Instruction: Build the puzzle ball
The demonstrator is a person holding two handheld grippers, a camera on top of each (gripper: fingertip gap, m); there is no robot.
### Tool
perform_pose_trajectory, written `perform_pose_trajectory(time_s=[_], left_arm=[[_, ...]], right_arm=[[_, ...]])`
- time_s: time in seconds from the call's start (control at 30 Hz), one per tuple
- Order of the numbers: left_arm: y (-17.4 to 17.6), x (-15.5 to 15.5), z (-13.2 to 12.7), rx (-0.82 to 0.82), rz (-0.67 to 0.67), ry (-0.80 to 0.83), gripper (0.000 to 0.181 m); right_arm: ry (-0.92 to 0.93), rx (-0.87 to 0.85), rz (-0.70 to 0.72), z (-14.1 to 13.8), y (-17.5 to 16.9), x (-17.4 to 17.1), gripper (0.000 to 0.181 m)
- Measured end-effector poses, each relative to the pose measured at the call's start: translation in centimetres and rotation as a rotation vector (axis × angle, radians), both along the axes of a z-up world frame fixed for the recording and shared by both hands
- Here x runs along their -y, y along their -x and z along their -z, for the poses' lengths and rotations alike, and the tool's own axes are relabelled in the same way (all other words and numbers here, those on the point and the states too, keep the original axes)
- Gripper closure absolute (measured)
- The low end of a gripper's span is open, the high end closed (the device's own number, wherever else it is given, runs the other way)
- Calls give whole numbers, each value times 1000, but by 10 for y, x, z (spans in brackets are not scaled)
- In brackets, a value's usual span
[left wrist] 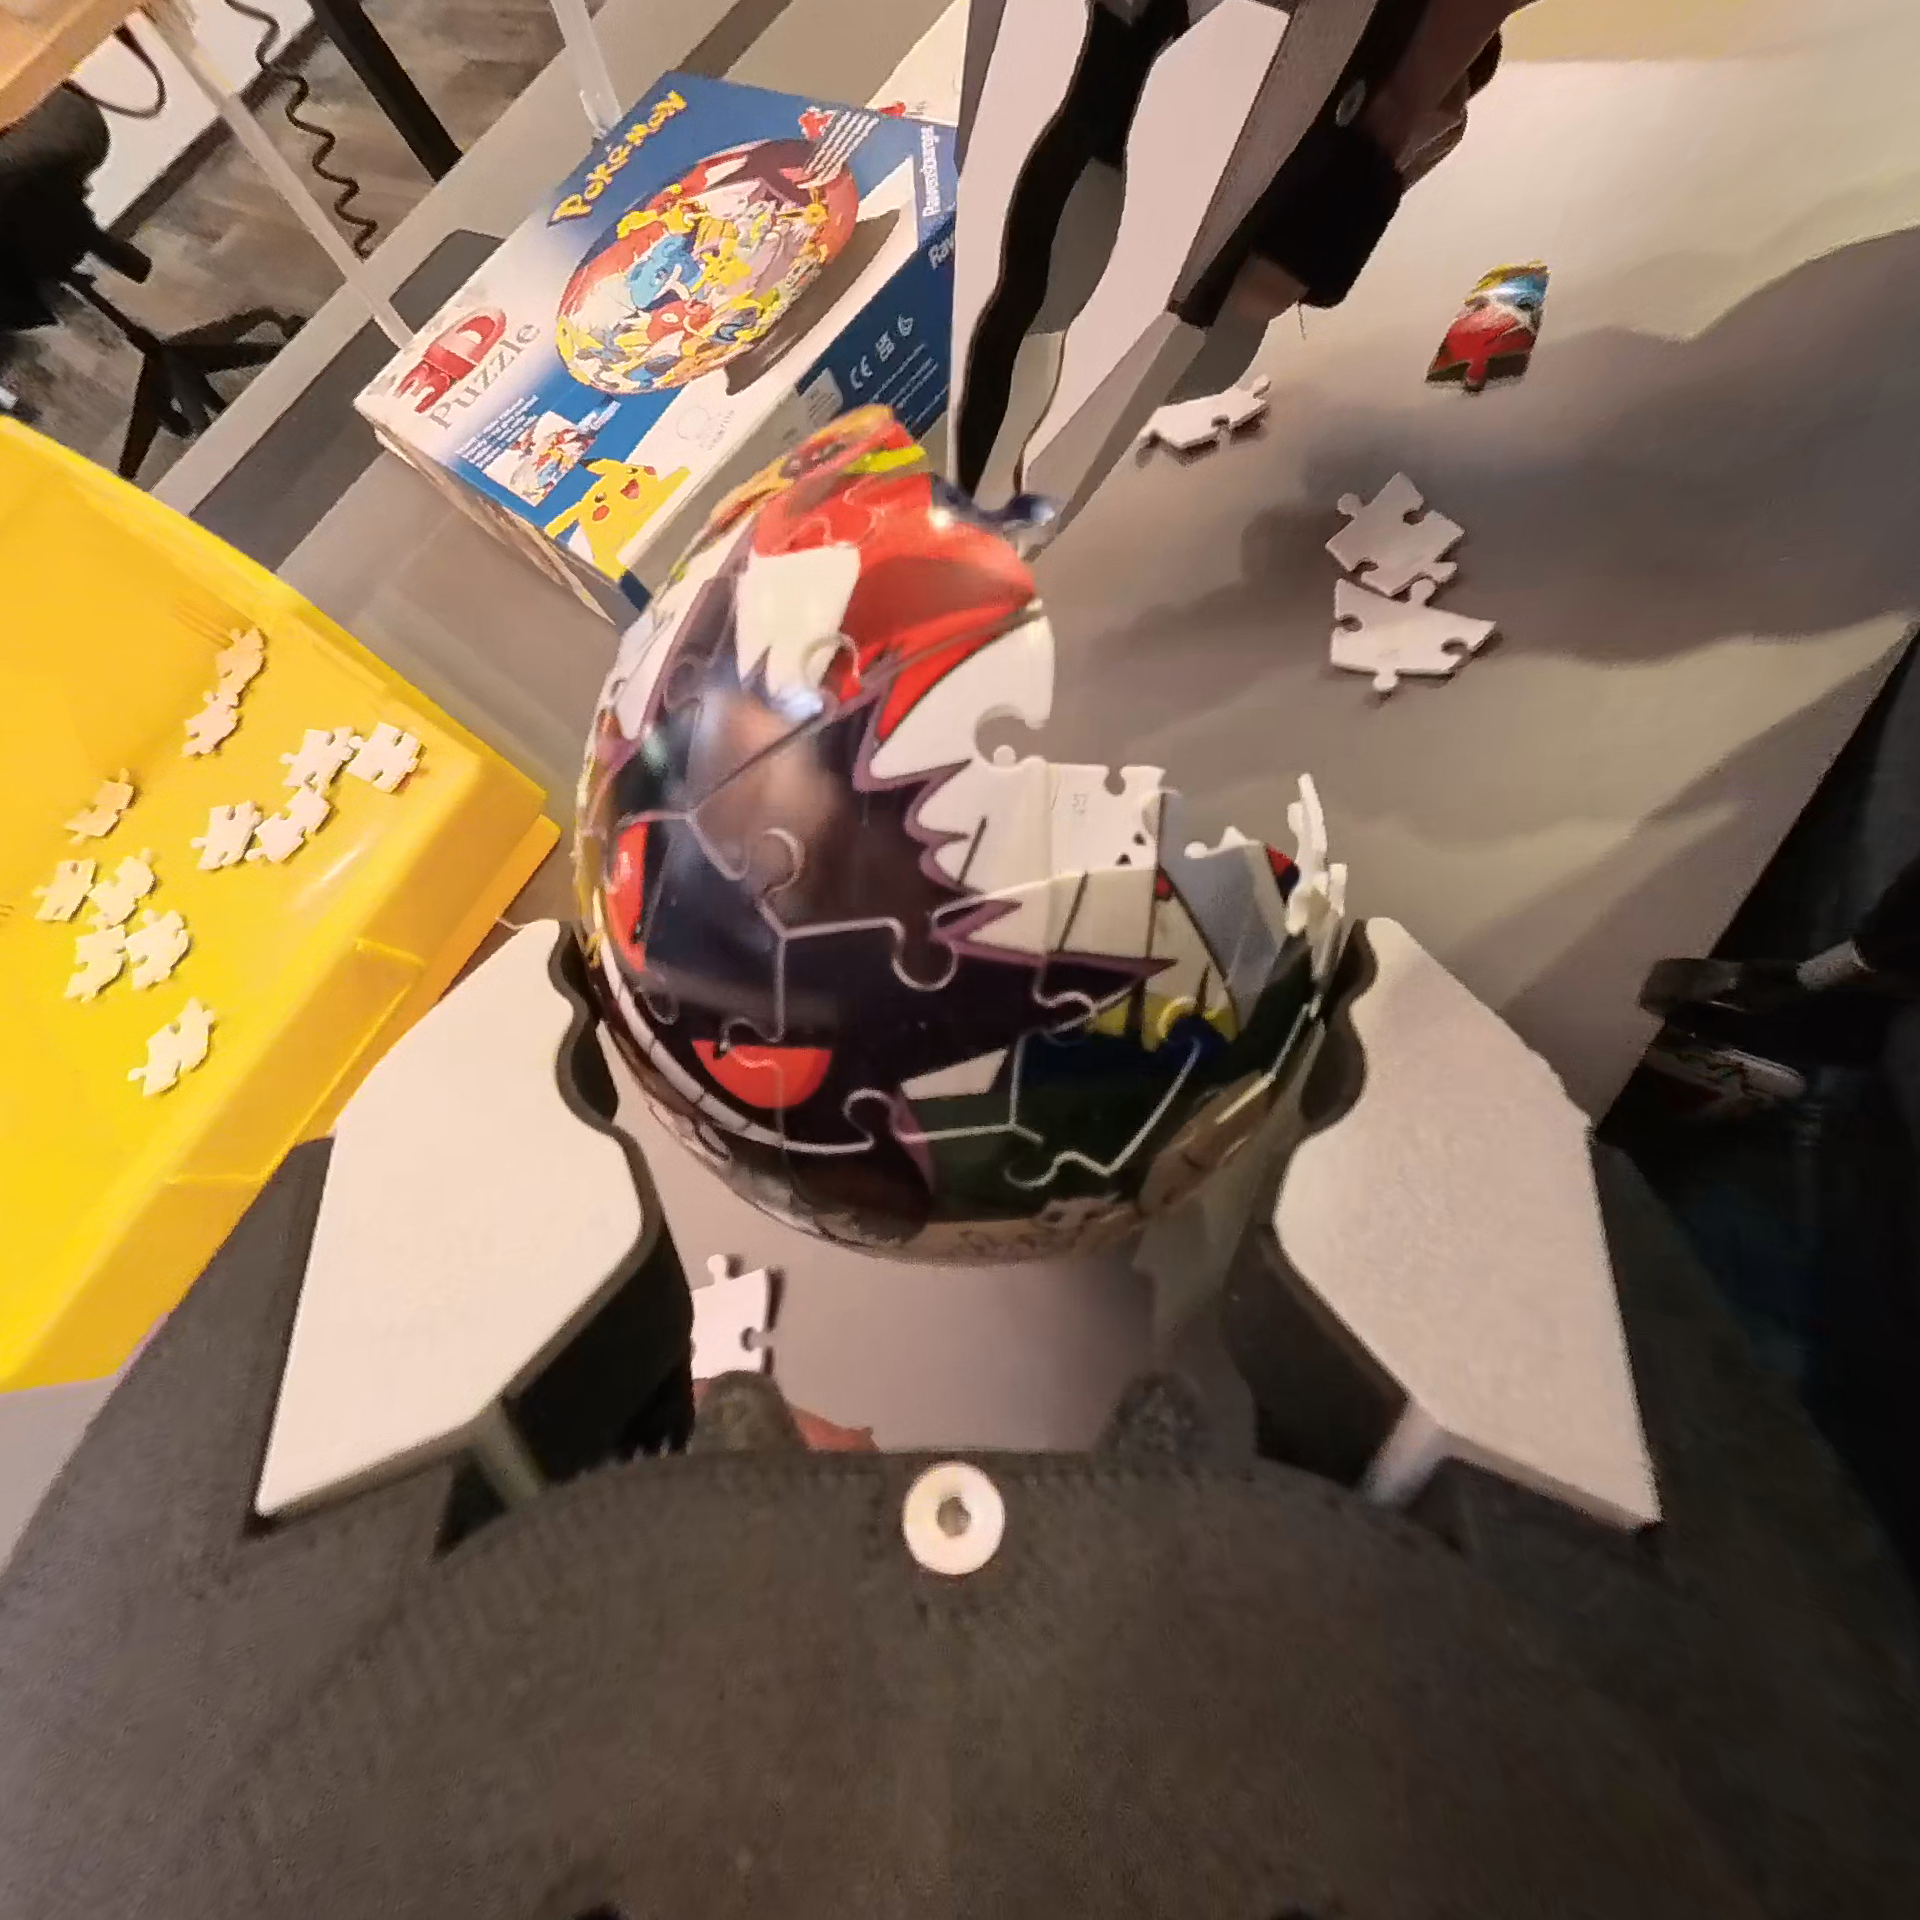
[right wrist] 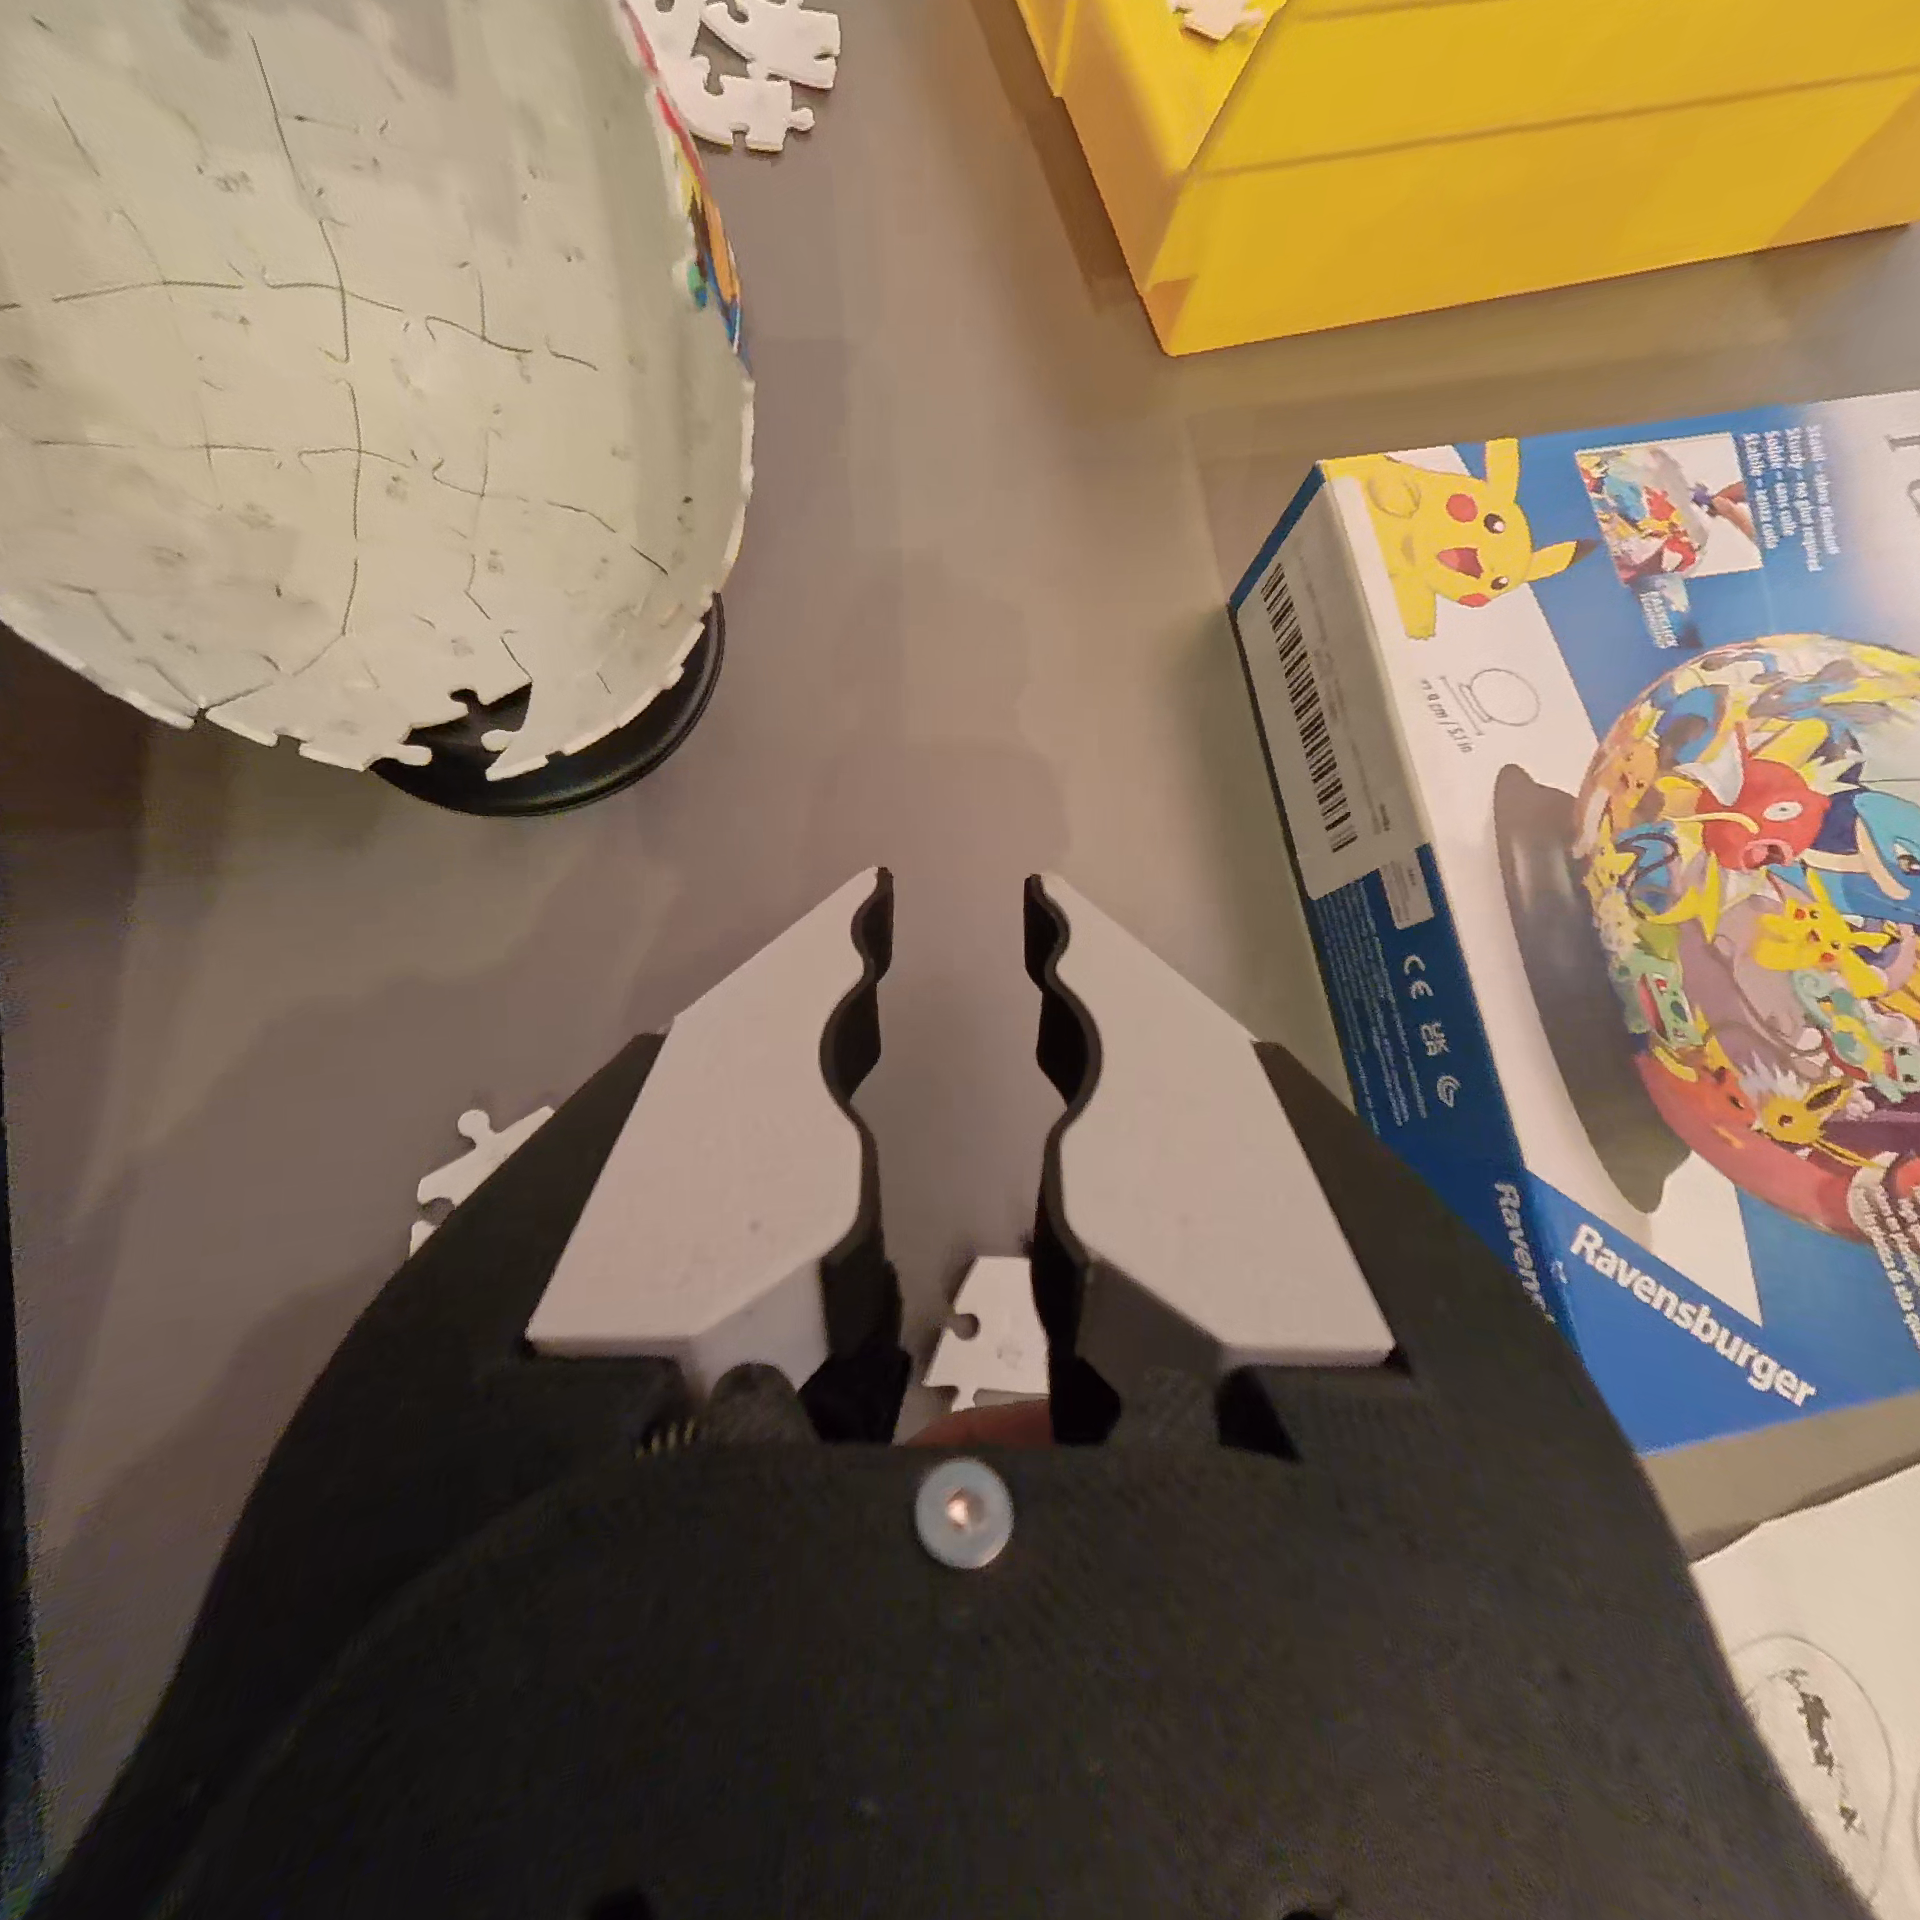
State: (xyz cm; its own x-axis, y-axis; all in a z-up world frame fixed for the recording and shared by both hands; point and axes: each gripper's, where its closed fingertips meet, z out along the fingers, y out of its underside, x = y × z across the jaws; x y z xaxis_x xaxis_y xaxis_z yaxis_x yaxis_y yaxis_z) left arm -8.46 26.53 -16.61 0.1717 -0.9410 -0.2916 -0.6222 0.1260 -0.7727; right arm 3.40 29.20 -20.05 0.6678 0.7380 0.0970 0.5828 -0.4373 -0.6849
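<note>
Puzzle ball (left wrist: 831, 935), a partly built hollow sphere of glossy interlocking curved pieces, sits between the two fingers of the left gripper (left wrist: 961, 956). Its outer skin is printed in dark purple, red and white with cartoon artwork. The jaws are spread wide, one pad against each side of the ball's lower half, so the gripper clasps it. On the ball's upper right side a jagged hole gapes, showing plain white piece backs inside. That opening faces up and to the right in the left wrist view, toward the far side of the grey table (left wrist: 1558, 831). As a sphere it has no clear long axis.

In the right wrist view the same ball (right wrist: 343, 395) fills the upper left corner, seen from its white inner side, resting on a dark round stand (right wrist: 623, 748) on the table.

The right gripper (right wrist: 956, 883) hovers over bare table beside the ball; its fingers are slightly parted with nothing between them.

Loose white pieces (left wrist: 1392, 582) lie face down on the table beyond the ball, and one coloured piece (left wrist: 1486, 322) lies farther off. A yellow tray (left wrist: 156, 1143) to the left holds more scattered pieces. The blue and white puzzle box (left wrist: 675, 312) lies flat behind the ball.
</note>
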Motion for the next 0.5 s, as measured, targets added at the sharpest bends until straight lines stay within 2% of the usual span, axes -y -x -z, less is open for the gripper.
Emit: perform_pose_trajectory(time_s=[0.27,0.5], left_arm=[[4,-3,-1,28,-15,6,52],[5,-7,-1,24,-18,-19,52]], right_arm=[[-22,0,48,-7,-7,1,157],[-61,-5,90,-22,-17,21,154]])
